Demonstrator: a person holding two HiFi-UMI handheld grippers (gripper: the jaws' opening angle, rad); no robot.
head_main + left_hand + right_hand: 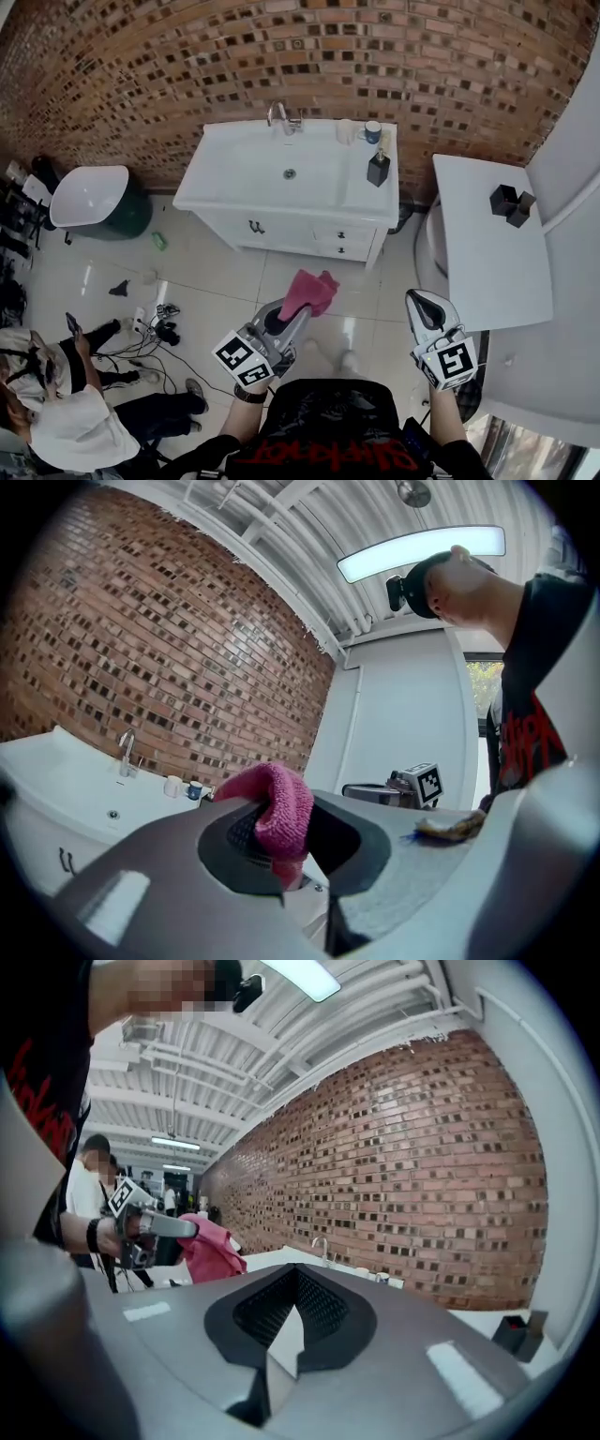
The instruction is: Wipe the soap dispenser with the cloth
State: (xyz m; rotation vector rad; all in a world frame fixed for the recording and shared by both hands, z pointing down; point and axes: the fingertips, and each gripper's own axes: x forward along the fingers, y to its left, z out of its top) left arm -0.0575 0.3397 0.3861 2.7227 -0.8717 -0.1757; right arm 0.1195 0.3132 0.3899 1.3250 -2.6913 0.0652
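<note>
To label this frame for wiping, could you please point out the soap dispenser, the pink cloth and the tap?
soap dispenser [378,170]: head view, its dark body.
pink cloth [310,292]: head view, middle of the bunch.
tap [282,115]: head view, its spout.

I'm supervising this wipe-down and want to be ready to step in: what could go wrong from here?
1. The left claw pinches only a fold of the pink cloth. The rest bunches loose, so rubbing could pull it free.
2. The soap dispenser stands near the right edge of the vanity, with a blue cup behind it. A one-sided push might tip it, and the right claw is shut and empty, not ready to steady it.
</note>
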